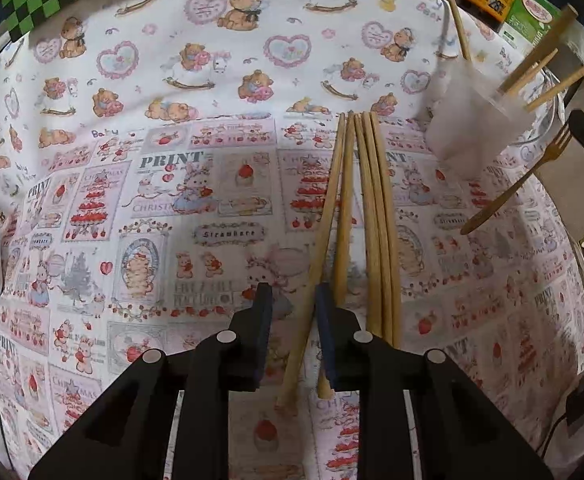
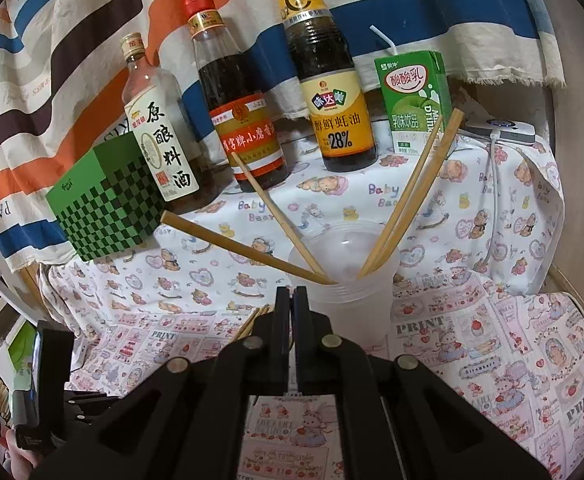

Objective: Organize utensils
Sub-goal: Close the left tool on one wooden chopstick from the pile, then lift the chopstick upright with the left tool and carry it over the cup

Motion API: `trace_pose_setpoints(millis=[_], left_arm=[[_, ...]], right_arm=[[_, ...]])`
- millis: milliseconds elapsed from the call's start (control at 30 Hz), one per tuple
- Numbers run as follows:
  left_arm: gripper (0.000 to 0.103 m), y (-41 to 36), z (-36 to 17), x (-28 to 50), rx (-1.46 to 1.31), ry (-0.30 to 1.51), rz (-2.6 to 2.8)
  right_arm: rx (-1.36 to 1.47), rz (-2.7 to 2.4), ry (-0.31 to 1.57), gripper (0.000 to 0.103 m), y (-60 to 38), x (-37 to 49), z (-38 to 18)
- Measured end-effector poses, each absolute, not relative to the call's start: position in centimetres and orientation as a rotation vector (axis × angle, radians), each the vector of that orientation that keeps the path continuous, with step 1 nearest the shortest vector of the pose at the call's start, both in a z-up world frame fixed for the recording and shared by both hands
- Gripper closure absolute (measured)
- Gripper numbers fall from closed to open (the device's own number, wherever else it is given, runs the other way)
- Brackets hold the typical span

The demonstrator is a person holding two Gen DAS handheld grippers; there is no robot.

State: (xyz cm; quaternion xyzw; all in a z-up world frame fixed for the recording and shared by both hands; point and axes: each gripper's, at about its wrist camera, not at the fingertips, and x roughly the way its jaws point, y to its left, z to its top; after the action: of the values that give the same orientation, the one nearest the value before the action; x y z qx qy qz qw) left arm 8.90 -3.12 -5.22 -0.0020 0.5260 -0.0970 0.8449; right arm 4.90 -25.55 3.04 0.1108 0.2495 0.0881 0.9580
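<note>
Even indoor light, soft shadows, strong fisheye warp (dark corners), slight blur

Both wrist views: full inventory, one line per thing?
chopsticks on the cloth: about five, tan, side by side, one between the left gripper's fingers
chopsticks in the cup: four, tan, leaning outward
cup: one, translucent white, ahead of the right gripper
fork: one, wooden, in the air right of the cup
bottles: three, dark or clear, back row
milk carton: one, green, right of the bottles
checkered box: one, green, left
tablecloth: printed pink and white
left gripper: black, part open
right gripper: black, shut
</note>
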Motion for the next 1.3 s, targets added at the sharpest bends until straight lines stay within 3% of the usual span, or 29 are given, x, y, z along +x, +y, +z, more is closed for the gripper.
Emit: trace_pose_setpoints(millis=[267, 333, 433, 967, 1167, 1300], left_arm=[[0.087, -5.3, -5.7, 7.9, 0.128, 1.098, -0.276], [0.097, -4.6, -5.8, 8.3, 0.108, 1.102, -0.288], [0.097, -4.6, -5.6, 8.1, 0.132, 1.092, -0.285], [0.097, -1.2, 4.7, 2.2, -0.035, 0.501, -0.227], [0.097, -0.9, 5.8, 1.1, -0.073, 0.411, -0.248], [0.097, -1.1, 7.5, 0.9, -0.081, 0.376, -0.247]], right_arm=[[0.229, 0.166, 0.485, 0.101, -25.5, 4.6, 3.3], [0.215, 0.157, 0.455, 0.101, -25.4, 4.1, 3.7], [0.208, 0.14, 0.406, 0.101, -25.6, 3.5, 4.4], [0.252, 0.073, 0.323, 0.101, -27.5, 2.5, 5.5], [0.271, 0.052, 0.258, 0.101, -28.3, 1.6, 6.2], [0.367, 0.005, 0.105, 0.102, -30.4, 0.3, 7.2]])
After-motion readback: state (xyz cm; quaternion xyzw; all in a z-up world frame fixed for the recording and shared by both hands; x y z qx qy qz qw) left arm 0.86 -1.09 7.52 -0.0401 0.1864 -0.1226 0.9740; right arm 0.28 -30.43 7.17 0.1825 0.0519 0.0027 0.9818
